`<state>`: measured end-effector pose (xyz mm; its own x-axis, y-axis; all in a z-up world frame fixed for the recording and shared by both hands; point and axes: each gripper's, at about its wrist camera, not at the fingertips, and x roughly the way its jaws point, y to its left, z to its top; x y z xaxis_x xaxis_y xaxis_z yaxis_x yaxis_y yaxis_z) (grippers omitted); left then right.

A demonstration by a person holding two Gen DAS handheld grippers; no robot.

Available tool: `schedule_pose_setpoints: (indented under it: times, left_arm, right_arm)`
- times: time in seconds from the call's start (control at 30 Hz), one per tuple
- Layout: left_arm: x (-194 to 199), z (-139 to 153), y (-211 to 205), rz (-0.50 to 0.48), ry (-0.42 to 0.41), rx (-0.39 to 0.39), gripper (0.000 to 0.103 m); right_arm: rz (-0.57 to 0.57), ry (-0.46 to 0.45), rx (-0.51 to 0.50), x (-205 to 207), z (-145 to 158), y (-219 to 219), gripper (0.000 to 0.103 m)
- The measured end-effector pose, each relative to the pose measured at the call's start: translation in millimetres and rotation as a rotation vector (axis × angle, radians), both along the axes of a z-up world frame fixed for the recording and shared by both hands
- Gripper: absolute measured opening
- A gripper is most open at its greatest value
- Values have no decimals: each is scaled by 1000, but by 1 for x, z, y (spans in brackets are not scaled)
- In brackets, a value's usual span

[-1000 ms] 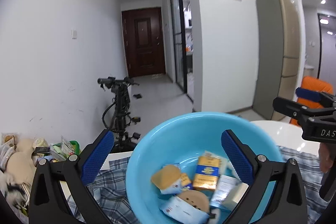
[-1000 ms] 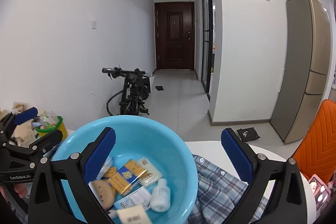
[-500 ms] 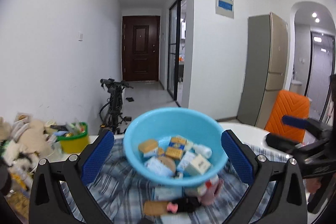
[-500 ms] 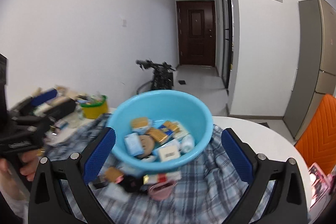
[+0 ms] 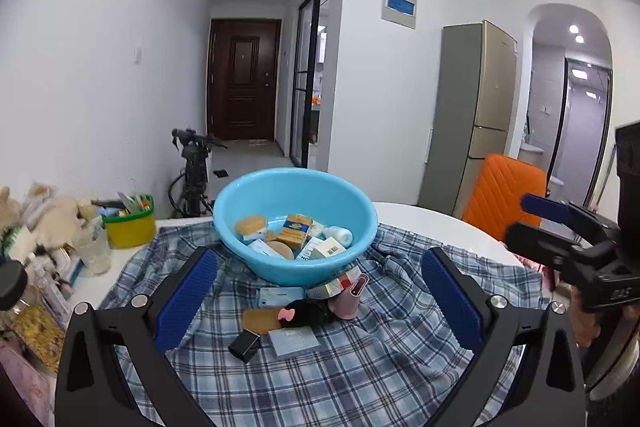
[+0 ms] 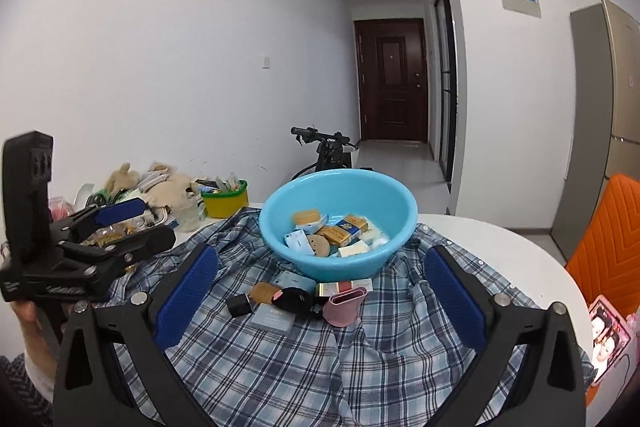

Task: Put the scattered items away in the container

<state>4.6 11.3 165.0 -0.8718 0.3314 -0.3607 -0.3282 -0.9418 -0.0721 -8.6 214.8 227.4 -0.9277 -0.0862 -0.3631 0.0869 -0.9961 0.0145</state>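
A light blue basin [image 5: 296, 187] [image 6: 340, 183] stands on a plaid cloth and holds several small boxes and packets. In front of it lie a pink case [image 5: 348, 301] [image 6: 344, 307], a black furry item [image 5: 308, 311], a tan flat piece [image 5: 260, 319], a small black box [image 5: 245, 345] [image 6: 239, 305] and a grey flat box [image 5: 294, 341] [image 6: 272, 319]. My left gripper [image 5: 318, 301] is open, set back from these items. My right gripper [image 6: 320, 299] is open too, at about the same distance. Neither holds anything.
The plaid cloth [image 5: 360, 379] covers a white round table [image 6: 500, 251]. A yellow-green tub [image 5: 128, 221], soft toys and packets crowd the left side. An orange chair [image 5: 504, 195] stands at the right. A phone [image 6: 608, 331] lies at the table's right edge.
Both grippers have drawn back and up from the basin. The basin now looks smaller and the loose items in front of it have come into view.
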Motion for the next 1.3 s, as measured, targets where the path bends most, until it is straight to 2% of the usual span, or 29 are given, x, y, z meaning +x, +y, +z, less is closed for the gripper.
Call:
schedule_pose_setpoints:
  times: [0.1, 0.2, 0.33, 0.43, 0.5, 0.6, 0.7, 0.87, 1.03, 1.3]
  left_arm:
    - [10, 5, 8, 17, 28, -54, 103]
    - [16, 7, 6, -37, 0, -8, 103]
    - [19, 4, 9, 28, 55, -68, 103]
    - [19, -6, 12, 51, 66, -88, 103]
    - [19, -15, 16, 53, 76, -99, 103]
    - [16, -34, 15, 19, 52, -17, 103]
    - [12, -57, 17, 27, 40, 11, 103]
    - [7, -96, 22, 62, 45, -11, 103]
    - [6, -121, 23, 83, 66, -34, 103]
    - [-5, -158, 14, 124, 32, -46, 103]
  right_arm:
    - [8, 15, -1, 1, 2, -6, 103]
    - [7, 29, -4, 2, 2, -7, 103]
    - [-18, 53, -4, 3, -3, -7, 103]
    - [-33, 66, -8, 4, -15, -5, 103]
    - [-34, 61, -17, 4, -25, -2, 103]
    - [-44, 62, -22, 3, -37, 1, 103]
    - [-42, 63, -17, 2, -50, 2, 103]
    - [-63, 26, -1, -3, -79, 2, 103]
    - [-91, 9, -28, -4, -104, 6, 103]
    - [-126, 12, 13, -12, -137, 10, 103]
